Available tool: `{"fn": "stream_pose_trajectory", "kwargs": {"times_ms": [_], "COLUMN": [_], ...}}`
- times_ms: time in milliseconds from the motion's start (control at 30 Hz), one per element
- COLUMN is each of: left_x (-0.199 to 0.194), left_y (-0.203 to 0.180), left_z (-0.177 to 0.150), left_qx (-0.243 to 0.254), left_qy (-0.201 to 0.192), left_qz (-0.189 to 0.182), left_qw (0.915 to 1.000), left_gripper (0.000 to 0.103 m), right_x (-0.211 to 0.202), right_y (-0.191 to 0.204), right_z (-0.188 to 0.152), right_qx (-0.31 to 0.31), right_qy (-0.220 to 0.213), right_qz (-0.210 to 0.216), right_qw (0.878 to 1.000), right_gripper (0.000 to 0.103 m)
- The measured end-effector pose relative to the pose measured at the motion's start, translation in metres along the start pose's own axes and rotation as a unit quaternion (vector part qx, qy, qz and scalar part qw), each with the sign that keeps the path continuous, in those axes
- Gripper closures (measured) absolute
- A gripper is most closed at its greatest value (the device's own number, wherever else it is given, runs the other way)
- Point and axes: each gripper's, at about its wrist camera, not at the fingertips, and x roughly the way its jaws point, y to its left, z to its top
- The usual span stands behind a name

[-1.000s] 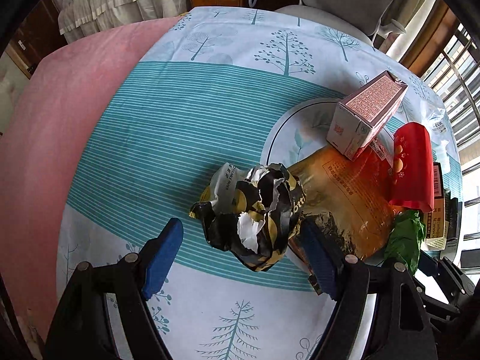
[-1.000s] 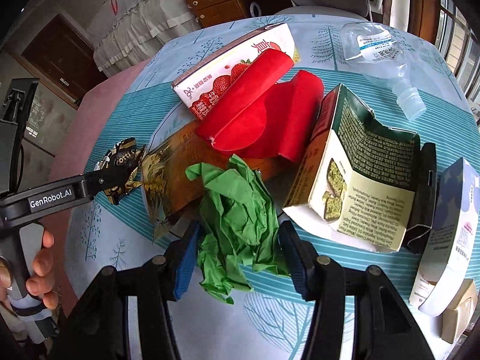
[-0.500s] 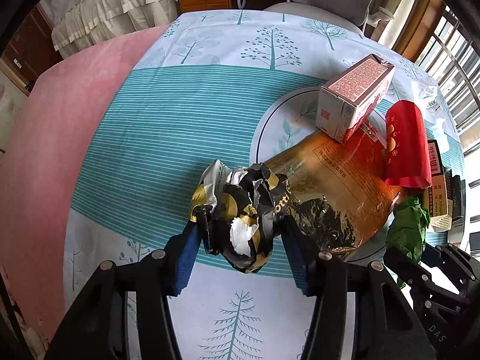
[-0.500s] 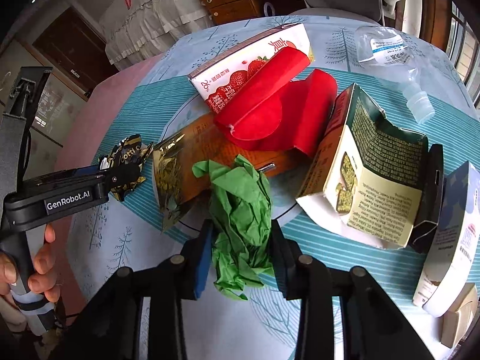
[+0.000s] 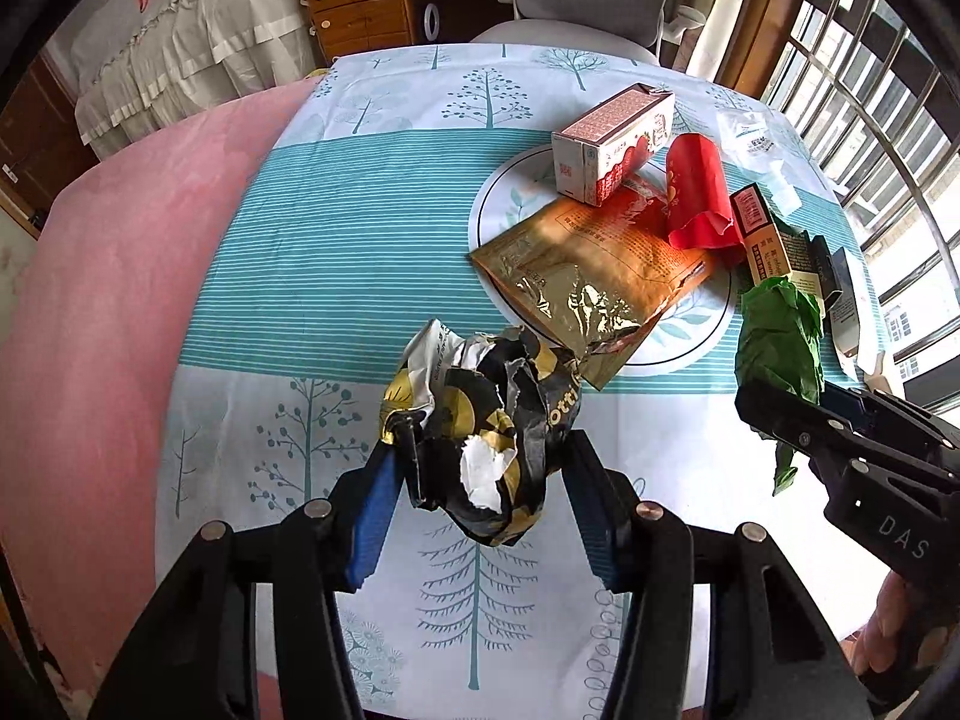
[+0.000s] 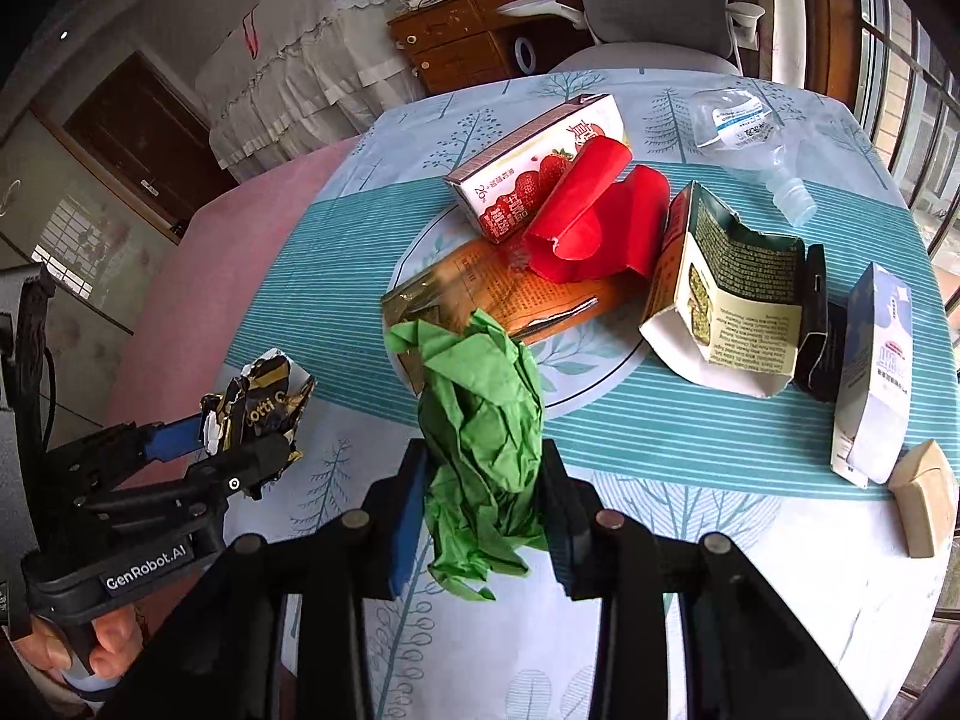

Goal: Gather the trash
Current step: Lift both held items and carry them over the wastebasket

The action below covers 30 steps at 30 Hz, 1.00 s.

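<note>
Gripping the wrapper [image 5: 480, 438] in my left tongs [image 5: 480, 504] and green paper [image 6: 480, 414] in my right [image 6: 480, 516], both low in frame, I should squeeze firmly while carrying.

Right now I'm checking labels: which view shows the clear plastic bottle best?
The right wrist view: the clear plastic bottle lies whole on the tablecloth, label and cap visible. The left wrist view shows it small and partly hidden behind the red wrapper.
</note>
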Motion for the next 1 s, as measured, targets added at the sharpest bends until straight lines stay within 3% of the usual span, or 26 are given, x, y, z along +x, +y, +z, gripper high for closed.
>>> {"fn": "stream_pose_trajectory", "kwargs": {"times_ms": [300,600,800,1000], "left_x": [-0.055,-0.09,-0.102,-0.099], "left_y": [0.034,0.077,0.095,0.099], "left_z": [-0.046,-0.105,-0.147,-0.182], "left_qx": [0.028,0.058,0.093,0.122], "left_qy": [-0.045,-0.074,-0.078,-0.06], "left_qz": [-0.028,-0.077,-0.103,-0.122], "left_qw": [0.9982,0.9926,0.9873,0.9833], "left_gripper": [0.051,0.051,0.051,0.051], "right_x": [-0.037,-0.062,-0.076,-0.08], "right_y": [0.04,0.096,0.122,0.138], "right_z": [-0.047,-0.117,-0.167,-0.213], "right_qx": [0.014,0.055,0.096,0.122], "right_qy": [-0.035,-0.073,-0.085,-0.067], "right_qz": [-0.032,-0.072,-0.098,-0.125], "right_qw": [0.999,0.993,0.987,0.982], "right_gripper": [0.068,0.068,0.068,0.068]}}
